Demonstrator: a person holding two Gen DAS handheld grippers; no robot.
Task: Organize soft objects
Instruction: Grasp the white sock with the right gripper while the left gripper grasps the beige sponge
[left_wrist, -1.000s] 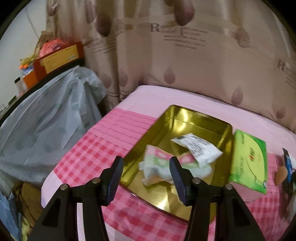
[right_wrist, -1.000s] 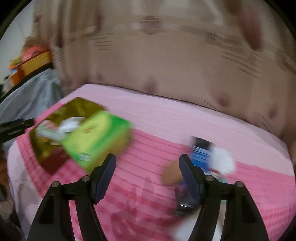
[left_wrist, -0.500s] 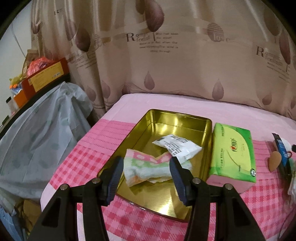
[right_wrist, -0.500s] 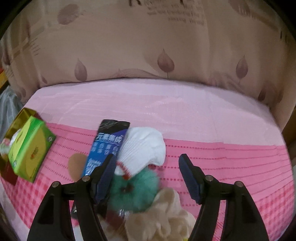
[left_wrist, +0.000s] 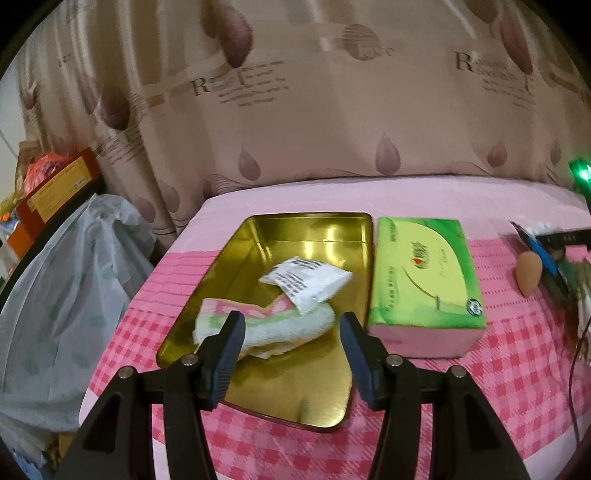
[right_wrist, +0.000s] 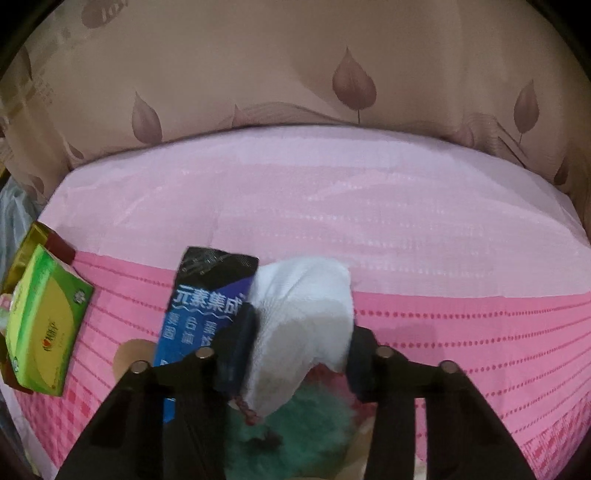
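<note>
On the pink bed, the right gripper (right_wrist: 299, 350) is closing its fingers around a white sock (right_wrist: 306, 314) atop a soft pile. The left gripper (left_wrist: 291, 354) hovers wide open, empty, over the gold tin (left_wrist: 306, 236) holding a rolled towel (left_wrist: 273, 328).

Folded towel (left_wrist: 266, 328) and white packet (left_wrist: 306, 284) lie in gold tin (left_wrist: 258, 236) (tissue box (left_wrist: 421, 273) beside).

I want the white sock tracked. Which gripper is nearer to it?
Right. The right gripper is closing its jaws around the white sock; the left gripper hangs over the gold tin.
</note>
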